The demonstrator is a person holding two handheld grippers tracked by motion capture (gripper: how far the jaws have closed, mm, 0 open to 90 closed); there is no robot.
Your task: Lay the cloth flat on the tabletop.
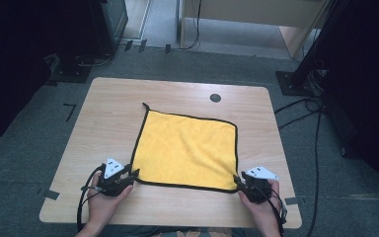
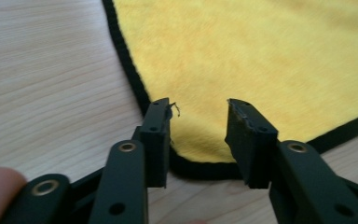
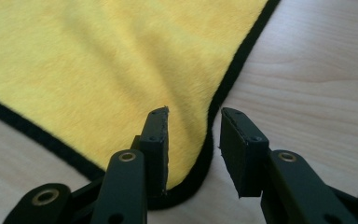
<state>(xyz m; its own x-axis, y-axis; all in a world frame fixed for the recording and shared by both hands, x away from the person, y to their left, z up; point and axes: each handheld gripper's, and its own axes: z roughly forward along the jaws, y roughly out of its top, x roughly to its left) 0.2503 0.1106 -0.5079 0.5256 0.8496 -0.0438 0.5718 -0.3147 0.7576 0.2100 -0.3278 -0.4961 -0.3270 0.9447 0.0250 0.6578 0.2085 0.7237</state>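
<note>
A yellow cloth (image 1: 187, 148) with a black hem lies spread flat on the wooden table (image 1: 113, 108). My left gripper (image 1: 134, 174) sits at the cloth's near left corner (image 2: 200, 158). Its jaws stand apart over that corner, and the pads do not press on it. My right gripper (image 1: 238, 180) sits at the near right corner (image 3: 196, 172). Its jaws are also parted, with the hem lying between them, untouched. In the left gripper view the gripper (image 2: 198, 114) frames yellow fabric, and in the right gripper view the gripper (image 3: 195, 122) frames the black hem.
A small dark round grommet (image 1: 215, 98) is set in the table near its far edge. Cables (image 1: 301, 111) trail on the floor to the right. Dark stands and furniture (image 1: 79, 44) surround the table.
</note>
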